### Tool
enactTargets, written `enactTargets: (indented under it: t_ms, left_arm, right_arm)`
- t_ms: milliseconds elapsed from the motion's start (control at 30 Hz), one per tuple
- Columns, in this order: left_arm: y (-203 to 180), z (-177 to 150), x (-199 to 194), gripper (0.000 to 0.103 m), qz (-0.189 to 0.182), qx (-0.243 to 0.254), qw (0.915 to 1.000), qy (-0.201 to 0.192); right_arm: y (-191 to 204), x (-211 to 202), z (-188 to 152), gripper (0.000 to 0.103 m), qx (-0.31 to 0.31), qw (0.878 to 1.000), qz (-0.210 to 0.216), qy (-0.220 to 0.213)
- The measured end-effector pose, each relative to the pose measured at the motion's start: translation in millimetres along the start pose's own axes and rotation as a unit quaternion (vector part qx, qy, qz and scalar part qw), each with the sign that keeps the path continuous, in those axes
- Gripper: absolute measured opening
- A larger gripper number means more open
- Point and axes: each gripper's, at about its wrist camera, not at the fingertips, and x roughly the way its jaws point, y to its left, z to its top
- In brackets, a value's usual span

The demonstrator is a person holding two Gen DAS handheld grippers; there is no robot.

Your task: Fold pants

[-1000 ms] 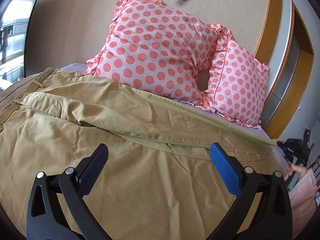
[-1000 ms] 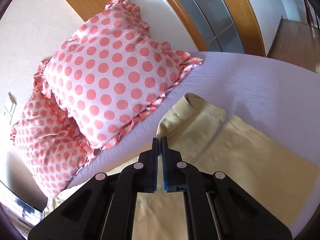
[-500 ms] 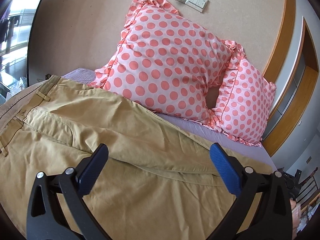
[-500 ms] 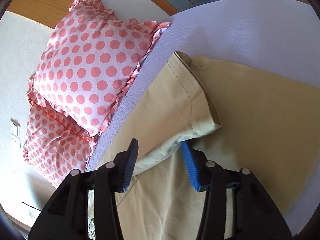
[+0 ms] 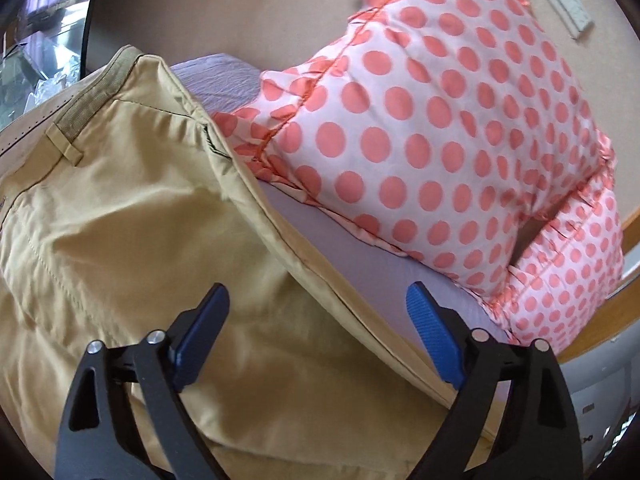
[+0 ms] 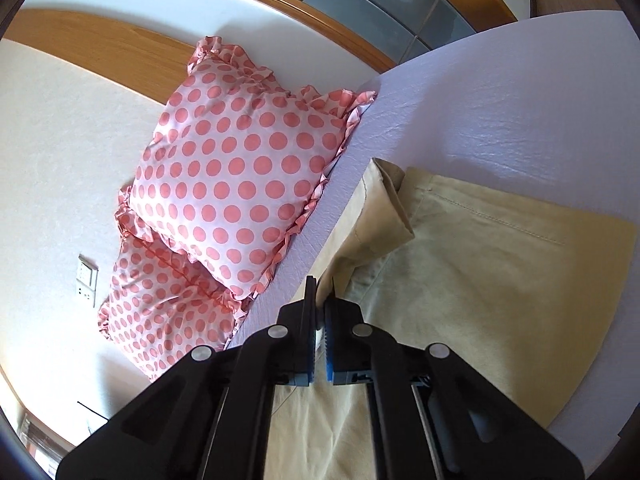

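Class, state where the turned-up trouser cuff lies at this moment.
In the right wrist view the cuff lies just right of centre on the bed sheet, beyond the right gripper, right of the spotted pillow.

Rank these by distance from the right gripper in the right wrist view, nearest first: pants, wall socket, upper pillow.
1. pants: clamped in the right gripper, spread ahead and right.
2. upper pillow: ahead, left, beside the pants.
3. wall socket: far left, on the wall past the pillows.
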Motion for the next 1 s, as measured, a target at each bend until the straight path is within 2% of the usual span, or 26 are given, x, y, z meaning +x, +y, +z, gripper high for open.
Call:
enactTargets:
  t_ms: [33, 67, 100, 200, 267, 367, 433, 533, 633, 733, 1000]
  left_arm:
    - [3, 6, 10, 0.052, 0.013, -0.007, 0.9999, 0.007]
    - [7, 10, 19, 0.017, 0.023, -0.014, 0.9995, 0.019]
    - [12, 13, 25, 0.004, 0.024, -0.022, 0.9991, 0.028]
    - [17, 4, 8, 0.003, 0.018, -0.024, 0.9995, 0.009]
    - [12, -14, -29, 0.002, 0.015, 0.011, 0.9995, -0.026]
    - [19, -54, -100, 0.003, -0.008, 0.048, 0.9962, -0.072]
    - [34, -86, -139, 0.003, -0.015, 0.052, 0.9953, -0.08]
    - [62, -133, -173, 0.003, -0.019, 0.041, 0.9967, -0.068]
    - [87, -173, -184, 0.003, -0.01, 0.02, 0.9984, -0.051]
    - [103, -200, -184, 0.003, -0.008, -0.005, 0.9993, -0.038]
    - [114, -221, -190, 0.004, -0.02, -0.011, 0.9987, -0.046]
  right_arm:
    - [1, 1, 0, 0.003, 0.001, 1.0, 0.001, 0.0]
    - [0, 1, 0, 0.003, 0.001, 1.0, 0.003, 0.001]
    - [0, 1, 0, 0.003, 0.002, 1.0, 0.005, 0.002]
    - [3, -6, 2, 0.003, -0.002, 1.0, 0.012, -0.004]
    - [6, -17, 5, 0.003, -0.01, 1.0, 0.016, -0.014]
    - [6, -30, 9, 0.003, -0.02, 0.999, 0.014, -0.025]
    - [2, -43, 11, 0.003, -0.025, 0.999, 0.008, -0.034]
    - [-9, -61, 10, 0.003, -0.026, 0.999, -0.004, -0.039]
    - [-20, -69, 3, 0.003, -0.031, 0.999, -0.026, -0.032]
    - [-33, -72, -2, 0.003, -0.023, 0.999, -0.042, -0.022]
    - [-51, -77, -9, 0.004, -0.016, 0.997, -0.073, -0.01]
